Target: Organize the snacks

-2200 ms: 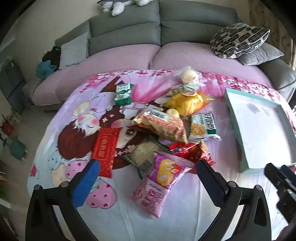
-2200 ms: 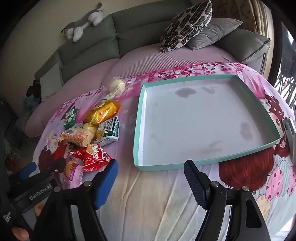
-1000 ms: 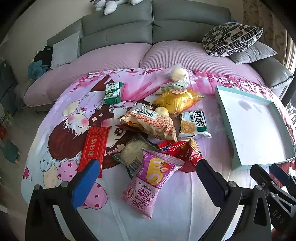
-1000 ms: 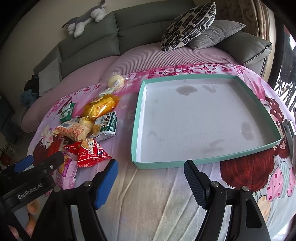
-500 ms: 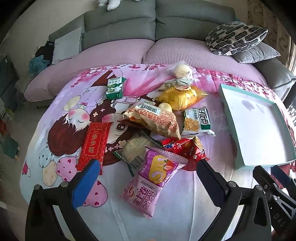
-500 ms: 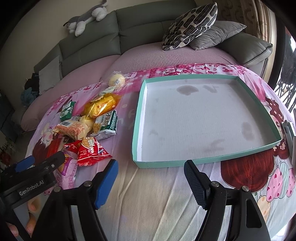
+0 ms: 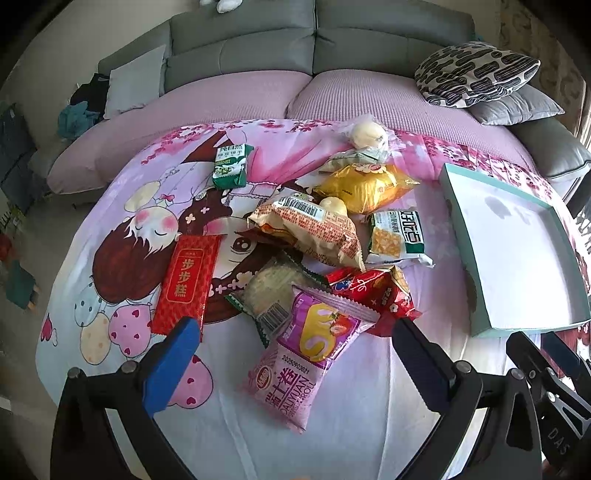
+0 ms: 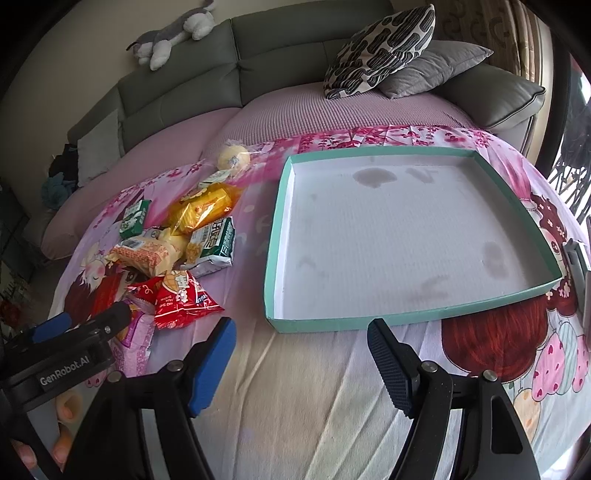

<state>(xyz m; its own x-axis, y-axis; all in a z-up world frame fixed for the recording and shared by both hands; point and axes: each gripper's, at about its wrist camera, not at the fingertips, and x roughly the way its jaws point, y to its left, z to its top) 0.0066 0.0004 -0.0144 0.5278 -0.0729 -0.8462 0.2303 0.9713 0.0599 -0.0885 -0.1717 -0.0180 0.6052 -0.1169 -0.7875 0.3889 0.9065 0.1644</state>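
Several snack packets lie heaped on a cartoon-print cloth. Nearest my open left gripper (image 7: 291, 354) is a pink roll packet (image 7: 306, 354), lying under the gap between its jaws, untouched. Behind it lie a red packet (image 7: 373, 291), a green-edged wafer pack (image 7: 273, 291), an orange-printed bag (image 7: 310, 229), a yellow bag (image 7: 365, 188), a green-white cracker pack (image 7: 397, 236), a small green pack (image 7: 231, 166) and a flat red box (image 7: 188, 280). An empty teal-rimmed tray (image 8: 280, 236) sits ahead of my open right gripper (image 8: 301, 350), which holds nothing. The heap (image 8: 173, 258) lies left of the tray.
A wrapped round bun (image 7: 367, 134) lies at the heap's far end. A grey sofa (image 7: 258, 40) with a patterned cushion (image 8: 380, 48) and a plush toy (image 8: 173, 33) stands behind. The right gripper's body (image 7: 546, 373) shows at the left view's lower right; the left gripper's body (image 8: 74, 347) at the right view's lower left.
The left wrist view has shifted slightly, and the snack heap now sits a little lower and closer. The right gripper and the tray look unchanged.
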